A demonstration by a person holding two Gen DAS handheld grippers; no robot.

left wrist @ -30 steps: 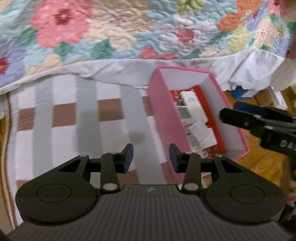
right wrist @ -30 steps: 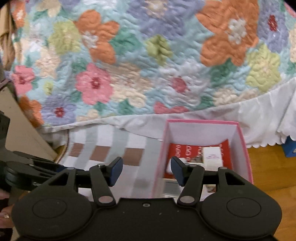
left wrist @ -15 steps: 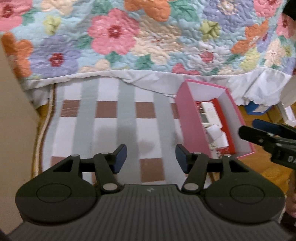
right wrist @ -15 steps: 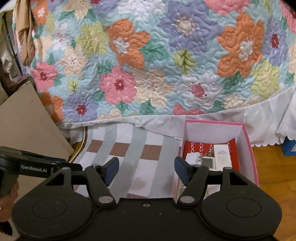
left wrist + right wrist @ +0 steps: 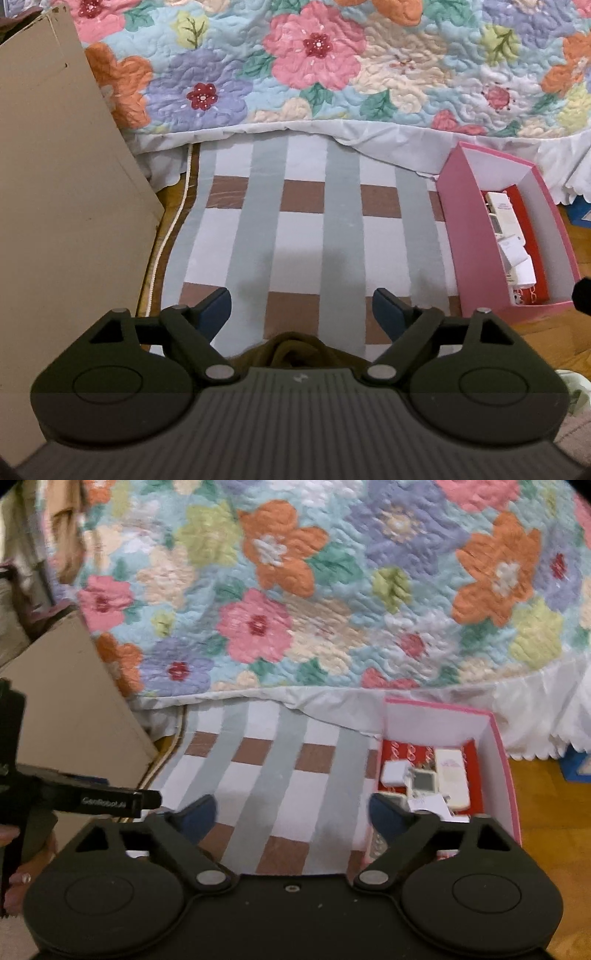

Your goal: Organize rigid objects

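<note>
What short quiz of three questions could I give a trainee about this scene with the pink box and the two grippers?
1. True or false: the left gripper holds a white item.
2. Where do the small white rigid items lie?
A. on the grey, white and brown checked rug
B. inside the pink rectangular cardboard box
C. on the floral quilted bedspread
3. Fill in: the tall flat object to the left of the rug is a sheet of brown ______.

Key: 1 false, its jaws are open and hold nothing; the right gripper is the same. 2 B. 3 cardboard.
</note>
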